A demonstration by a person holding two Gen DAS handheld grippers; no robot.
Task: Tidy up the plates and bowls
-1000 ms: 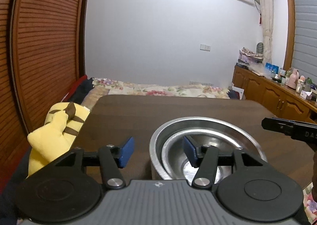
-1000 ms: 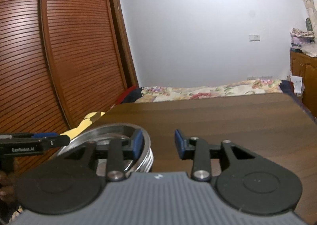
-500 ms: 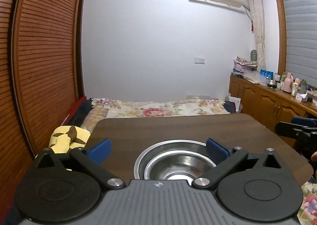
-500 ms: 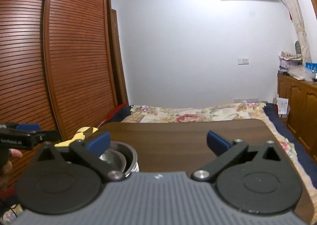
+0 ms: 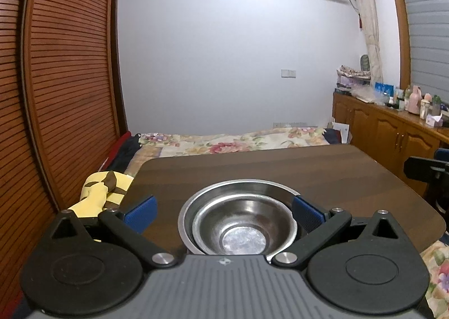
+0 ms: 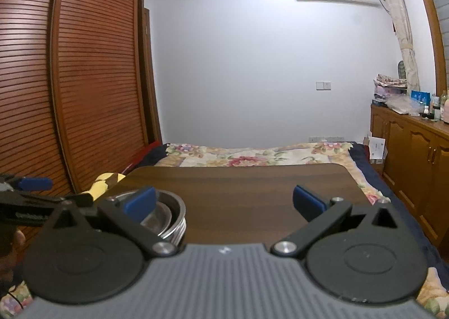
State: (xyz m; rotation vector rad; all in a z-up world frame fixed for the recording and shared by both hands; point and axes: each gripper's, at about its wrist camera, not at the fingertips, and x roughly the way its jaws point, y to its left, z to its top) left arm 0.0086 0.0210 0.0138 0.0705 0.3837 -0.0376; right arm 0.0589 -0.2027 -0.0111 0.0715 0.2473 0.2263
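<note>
Silver bowls, dark brown table, floral bedspread, yellow plush.

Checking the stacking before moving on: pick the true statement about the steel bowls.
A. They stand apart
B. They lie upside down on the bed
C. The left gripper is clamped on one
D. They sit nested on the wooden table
D: the steel bowls sit nested, upright, on the wooden table; the left gripper is open.
</note>
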